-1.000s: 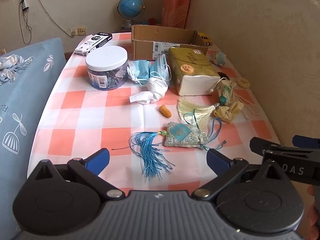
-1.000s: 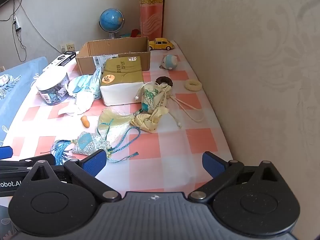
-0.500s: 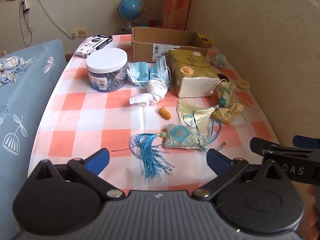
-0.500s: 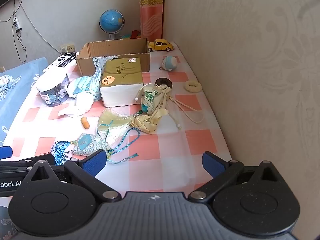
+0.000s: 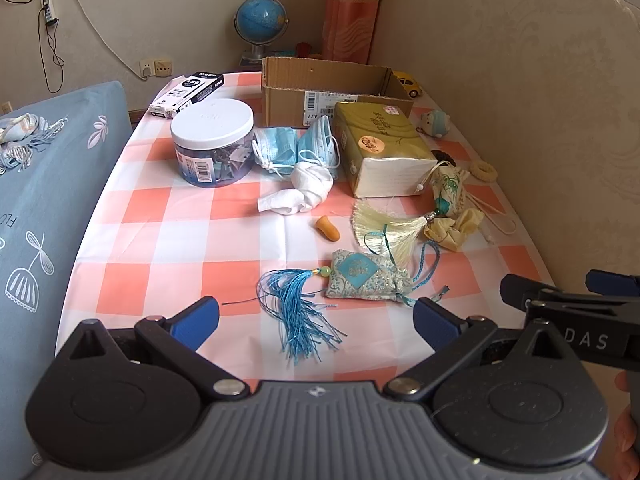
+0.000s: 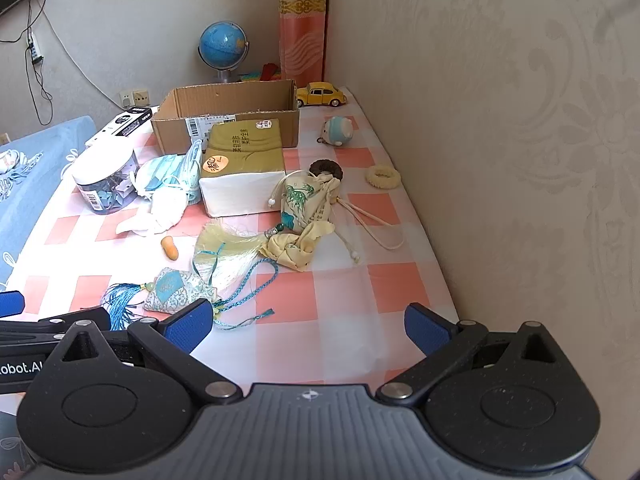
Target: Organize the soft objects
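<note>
Currently both grippers, left gripper (image 5: 316, 318) and right gripper (image 6: 308, 326), hover wide open and empty over the bench's near edge. Closest lies an embroidered blue sachet (image 5: 366, 276), likely light and squashy; its padded body looks the surest hold, since its silky tassel (image 5: 298, 308) would slip. A cardboard box (image 5: 332, 88) stands at the far edge.

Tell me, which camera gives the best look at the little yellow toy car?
The right wrist view: the yellow toy car shows whole, side-on, beside the cardboard box. In the left wrist view the box hides most of it, leaving only one end.
</note>
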Motion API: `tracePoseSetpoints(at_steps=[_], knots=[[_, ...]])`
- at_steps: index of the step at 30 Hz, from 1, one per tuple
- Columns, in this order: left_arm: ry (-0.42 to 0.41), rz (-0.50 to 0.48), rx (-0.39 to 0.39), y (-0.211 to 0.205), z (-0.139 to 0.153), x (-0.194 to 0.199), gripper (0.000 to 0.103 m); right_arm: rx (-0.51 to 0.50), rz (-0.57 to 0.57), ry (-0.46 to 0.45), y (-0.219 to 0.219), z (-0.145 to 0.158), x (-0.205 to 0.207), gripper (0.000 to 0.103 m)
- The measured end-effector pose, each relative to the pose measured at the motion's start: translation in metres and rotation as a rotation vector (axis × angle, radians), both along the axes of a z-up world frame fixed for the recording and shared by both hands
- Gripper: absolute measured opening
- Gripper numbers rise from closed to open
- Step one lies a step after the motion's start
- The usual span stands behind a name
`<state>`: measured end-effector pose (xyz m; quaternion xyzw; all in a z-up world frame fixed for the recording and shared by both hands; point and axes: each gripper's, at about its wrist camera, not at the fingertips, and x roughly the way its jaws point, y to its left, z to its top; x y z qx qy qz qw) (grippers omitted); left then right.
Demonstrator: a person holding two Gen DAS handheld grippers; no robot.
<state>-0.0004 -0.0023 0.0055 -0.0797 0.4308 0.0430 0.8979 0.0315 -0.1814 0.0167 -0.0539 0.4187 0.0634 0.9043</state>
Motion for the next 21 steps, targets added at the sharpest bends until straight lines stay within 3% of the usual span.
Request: tracePoseSetpoints(at_steps=[21], knots=[[-0.002, 0.001, 0.001, -0.0014, 0.0031, 0.0004, 0.103, -0.003, 0.000, -0.007, -0.0016, 0.0020, 0.0000, 0.103]])
